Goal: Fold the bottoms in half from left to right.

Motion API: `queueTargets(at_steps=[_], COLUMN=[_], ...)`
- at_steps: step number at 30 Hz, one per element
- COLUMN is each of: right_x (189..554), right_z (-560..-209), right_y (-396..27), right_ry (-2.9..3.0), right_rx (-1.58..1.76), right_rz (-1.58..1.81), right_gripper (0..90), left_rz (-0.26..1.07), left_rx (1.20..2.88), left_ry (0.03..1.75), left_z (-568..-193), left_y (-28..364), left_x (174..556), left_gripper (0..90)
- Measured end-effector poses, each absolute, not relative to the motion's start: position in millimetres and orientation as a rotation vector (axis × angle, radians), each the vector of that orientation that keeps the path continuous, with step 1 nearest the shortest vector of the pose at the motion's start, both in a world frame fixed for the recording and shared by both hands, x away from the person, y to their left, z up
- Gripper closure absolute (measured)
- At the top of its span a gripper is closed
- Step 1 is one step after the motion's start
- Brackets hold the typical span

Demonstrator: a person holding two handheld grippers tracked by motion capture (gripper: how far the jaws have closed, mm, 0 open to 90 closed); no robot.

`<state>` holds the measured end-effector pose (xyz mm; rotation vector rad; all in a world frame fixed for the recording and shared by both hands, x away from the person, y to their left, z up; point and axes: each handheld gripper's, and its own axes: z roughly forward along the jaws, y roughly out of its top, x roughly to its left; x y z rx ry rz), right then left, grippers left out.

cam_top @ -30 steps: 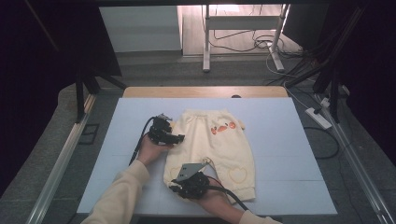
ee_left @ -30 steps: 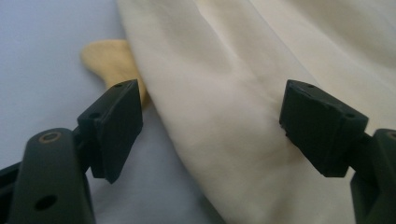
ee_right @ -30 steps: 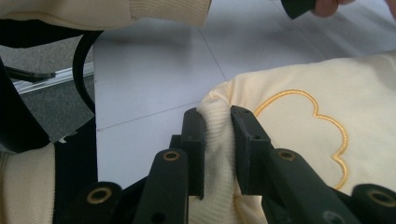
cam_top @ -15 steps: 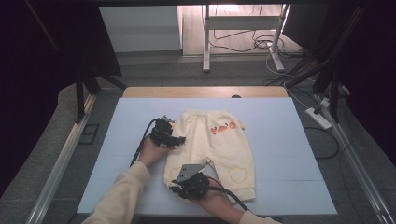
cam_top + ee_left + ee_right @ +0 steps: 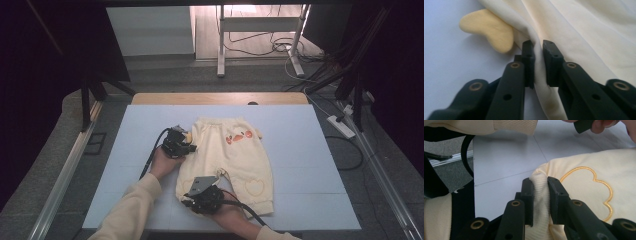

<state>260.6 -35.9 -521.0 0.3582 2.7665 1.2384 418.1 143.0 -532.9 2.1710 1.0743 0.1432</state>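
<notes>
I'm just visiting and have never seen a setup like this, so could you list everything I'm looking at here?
Cream-yellow cotton child's trousers: one, orange motif near the waist, stitched hearts on the legs; flat mid-table.
Pale blue foam mat: one; covers the table.
Wooden table edge: one, tan; behind the mat.
White power strip: one; on the floor to the right.
Metal stand legs: white; on the floor beyond the table.
Left tongs: black, just closed on a fold at the trousers' left waist edge.
Right tongs: black, shut on the ribbed cuff of the near left leg.
Person's arms: two, cream sleeves; near edge.
</notes>
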Motion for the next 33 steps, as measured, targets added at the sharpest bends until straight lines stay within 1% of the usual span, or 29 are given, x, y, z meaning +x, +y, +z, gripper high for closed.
queueTargets(at_steps=[2, 6, 23, 33], right_x=[260.3, 260.2, 257.1, 257.4], right_z=[-520.7, -520.4, -515.3, -512.5], right_y=[-36.0, -36.8, -40.5, -41.9], right_ry=[2.766, 2.764, 2.712, 2.699], right_rx=[0.36, 0.36, 0.358, 0.38], right_rz=[1.237, 1.24, 1.29, 1.339], right_gripper=[75.9, 75.9, 76.0, 76.0], left_rz=[0.151, 0.158, 0.106, 0.1], left_rx=[2.173, 2.17, 2.03, 2.016], left_ry=[1.063, 1.055, 1.078, 1.078], left_z=[-531.9, -530.1, -516.6, -513.7], left_y=[142.7, 142.9, 162.2, 166.2], left_x=[417.6, 416.9, 416.0, 415.2], left_gripper=[82.7, 83.7, 84.7, 84.7])
